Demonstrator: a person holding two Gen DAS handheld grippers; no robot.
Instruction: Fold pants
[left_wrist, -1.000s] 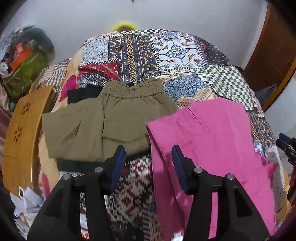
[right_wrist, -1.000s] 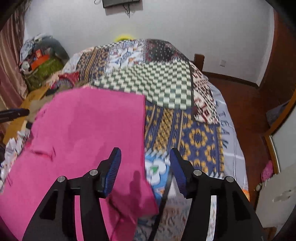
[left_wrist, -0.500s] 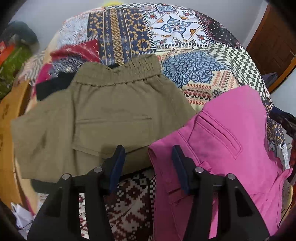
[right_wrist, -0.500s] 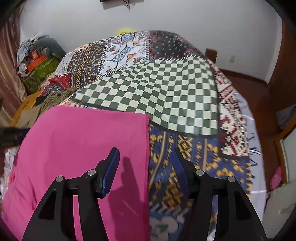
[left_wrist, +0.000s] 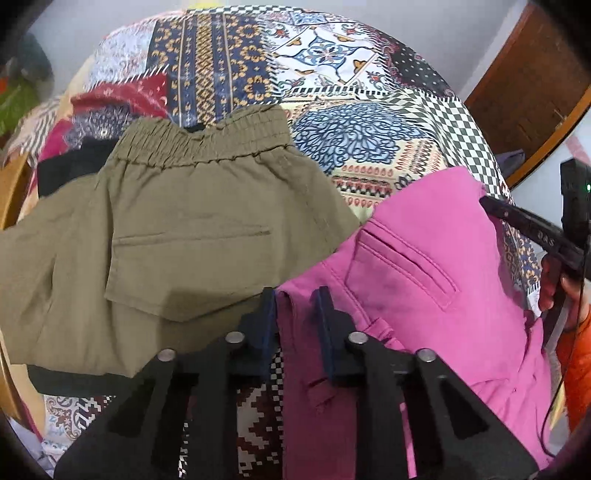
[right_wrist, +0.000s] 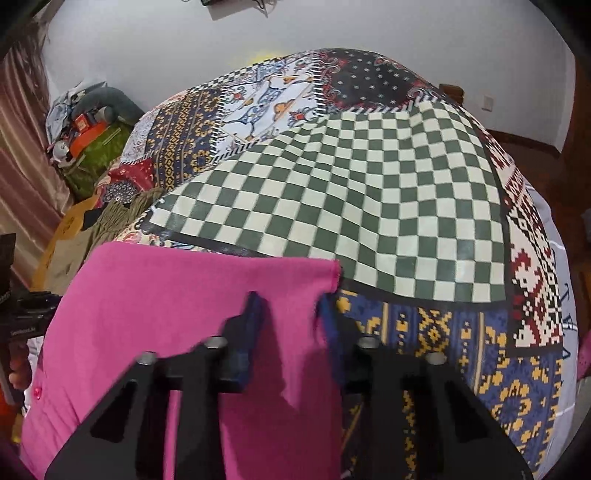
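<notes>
Pink pants (left_wrist: 424, 258) lie flat on the patchwork bedspread (left_wrist: 351, 140), back pocket up. My left gripper (left_wrist: 295, 295) is closing, and its blue pads pinch the near left corner of the pink fabric. In the right wrist view the pink pants (right_wrist: 184, 295) fill the lower left. My right gripper (right_wrist: 288, 306) is closing too, with the far right corner of the pink cloth bunched between its pads. Folded olive pants (left_wrist: 184, 221) with an elastic waistband lie left of the pink pair.
A black garment (left_wrist: 74, 166) sticks out from under the olive pants. A wooden board (left_wrist: 11, 184) leans at the bed's left side, with a pile of bags (right_wrist: 85, 122) beyond. A hand in an orange sleeve (left_wrist: 576, 369) is at the right. A wooden door (left_wrist: 535, 74) stands behind.
Both grippers dropped closer to the pink pants and their jaws narrowed from wide apart onto the fabric. The right gripper also slid toward the pants' far corner.
</notes>
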